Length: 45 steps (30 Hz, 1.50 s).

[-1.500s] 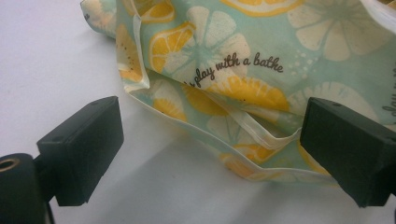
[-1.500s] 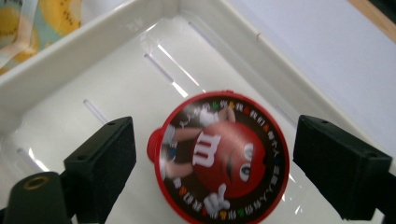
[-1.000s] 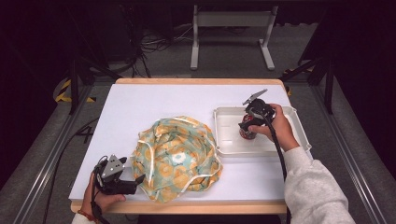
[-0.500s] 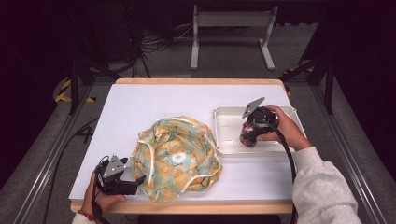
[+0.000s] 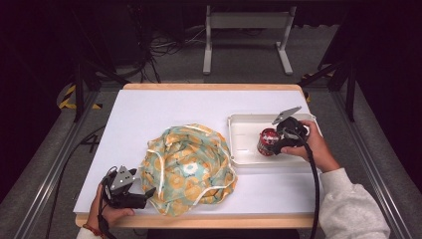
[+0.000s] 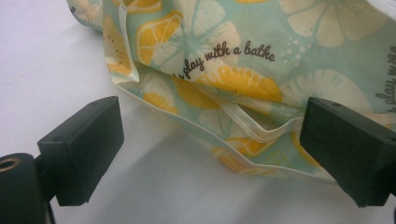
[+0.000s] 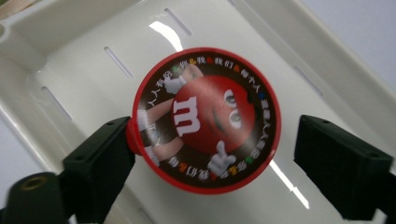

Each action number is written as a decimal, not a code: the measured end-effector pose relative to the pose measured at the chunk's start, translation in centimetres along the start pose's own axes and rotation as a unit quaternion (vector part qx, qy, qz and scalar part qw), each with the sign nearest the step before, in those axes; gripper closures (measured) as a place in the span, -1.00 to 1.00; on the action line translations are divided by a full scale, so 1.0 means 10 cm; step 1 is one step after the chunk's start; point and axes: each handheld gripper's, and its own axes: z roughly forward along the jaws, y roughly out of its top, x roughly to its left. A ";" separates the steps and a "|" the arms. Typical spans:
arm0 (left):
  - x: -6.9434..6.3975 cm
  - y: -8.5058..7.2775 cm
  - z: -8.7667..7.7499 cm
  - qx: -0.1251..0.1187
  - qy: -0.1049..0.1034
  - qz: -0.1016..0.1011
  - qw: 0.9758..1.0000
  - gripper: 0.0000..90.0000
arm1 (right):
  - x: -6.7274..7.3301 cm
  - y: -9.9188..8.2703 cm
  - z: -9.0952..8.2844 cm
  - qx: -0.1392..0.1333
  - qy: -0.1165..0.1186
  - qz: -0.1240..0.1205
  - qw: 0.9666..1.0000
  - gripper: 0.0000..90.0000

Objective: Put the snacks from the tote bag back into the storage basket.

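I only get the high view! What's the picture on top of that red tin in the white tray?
Observer: The red tin has a red candy character with a white m on its lid.
Operator: Is the right gripper squeezing it?
Observer: No. The right gripper has one jaw at the lid's rim, the other apart; the jaws just opened wider, then eased in slightly.
Operator: Any words on the flowery bag?
Observer: Yes, the bag reads "play with a bathe".
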 end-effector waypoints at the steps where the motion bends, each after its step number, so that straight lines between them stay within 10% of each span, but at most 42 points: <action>1: 0.00 0.00 0.00 0.000 -0.001 0.000 1.000 -0.85 | -0.02 -0.03 0.00 -0.002 0.004 0.007 1.000 -0.55; 13: 0.00 0.00 0.00 -0.002 -0.003 -0.001 1.000 -0.85 | -0.02 -0.13 -0.01 0.004 -0.013 -0.027 1.000 -0.36; 26: 0.00 0.00 -0.01 -0.003 -0.001 -0.002 1.000 -0.85 | 0.02 -0.22 -0.11 -0.008 -0.023 -0.037 0.999 -0.62; 45: 0.00 0.00 0.00 0.004 0.001 0.001 1.000 -0.85 | -0.12 -0.30 0.05 -0.011 -0.035 -0.041 0.998 0.18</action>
